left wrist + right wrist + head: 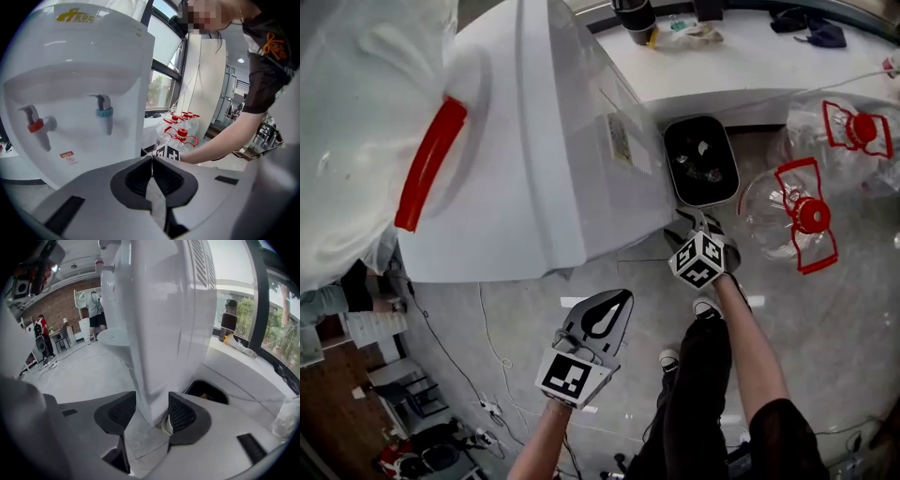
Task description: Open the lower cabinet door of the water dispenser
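The white water dispenser (544,141) stands below me, a bottle with a red handle (429,164) on top. In the left gripper view its front (79,93) shows a red tap (35,125) and a blue tap (105,112); the lower cabinet door is hidden behind the gripper body. My left gripper (622,296) (152,158) hangs in front of the dispenser, shut with nothing between its pads. My right gripper (695,219) (152,401) is low at the dispenser's right front corner (154,343), open, one pad on each side of that white corner edge.
A black bin (700,159) sits on the floor beside the dispenser, under a white counter (750,52). Clear water bottles with red handles (797,211) (855,131) lie to the right. Cables (487,337) run over the grey floor. My legs (698,394) are below the right gripper.
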Action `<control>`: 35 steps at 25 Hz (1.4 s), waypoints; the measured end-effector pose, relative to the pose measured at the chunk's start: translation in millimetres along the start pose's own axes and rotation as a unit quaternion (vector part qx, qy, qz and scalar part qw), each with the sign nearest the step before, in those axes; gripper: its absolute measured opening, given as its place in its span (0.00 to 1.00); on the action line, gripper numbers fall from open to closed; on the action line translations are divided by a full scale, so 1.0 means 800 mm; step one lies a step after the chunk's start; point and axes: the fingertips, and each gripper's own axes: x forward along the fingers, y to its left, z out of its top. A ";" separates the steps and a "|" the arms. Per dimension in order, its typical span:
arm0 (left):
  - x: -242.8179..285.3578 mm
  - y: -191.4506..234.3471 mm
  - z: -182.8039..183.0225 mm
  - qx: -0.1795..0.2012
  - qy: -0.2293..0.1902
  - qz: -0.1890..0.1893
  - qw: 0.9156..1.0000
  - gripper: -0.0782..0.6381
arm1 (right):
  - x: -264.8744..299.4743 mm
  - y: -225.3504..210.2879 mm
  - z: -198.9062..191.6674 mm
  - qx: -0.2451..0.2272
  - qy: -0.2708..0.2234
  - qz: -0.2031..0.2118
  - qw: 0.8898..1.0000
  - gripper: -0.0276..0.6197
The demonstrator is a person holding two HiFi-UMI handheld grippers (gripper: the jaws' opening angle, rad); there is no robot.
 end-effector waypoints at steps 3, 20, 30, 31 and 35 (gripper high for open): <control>0.010 -0.003 -0.004 -0.007 -0.001 -0.001 1.000 0.14 | 0.010 0.000 0.003 -0.051 0.018 0.002 0.999 0.39; -0.028 -0.007 -0.027 -0.014 -0.012 0.014 1.000 0.14 | 0.004 0.012 -0.002 0.040 0.031 -0.053 0.997 0.28; -0.071 -0.023 -0.052 -0.037 -0.021 0.037 0.998 0.14 | -0.037 0.138 -0.052 0.075 0.018 0.012 0.997 0.28; -0.078 -0.025 -0.058 -0.037 -0.020 0.039 0.998 0.14 | -0.040 0.150 -0.055 0.079 0.021 0.016 0.997 0.28; -0.115 -0.031 -0.079 -0.048 -0.027 0.051 0.997 0.14 | -0.046 0.198 -0.061 0.094 0.029 0.031 0.995 0.27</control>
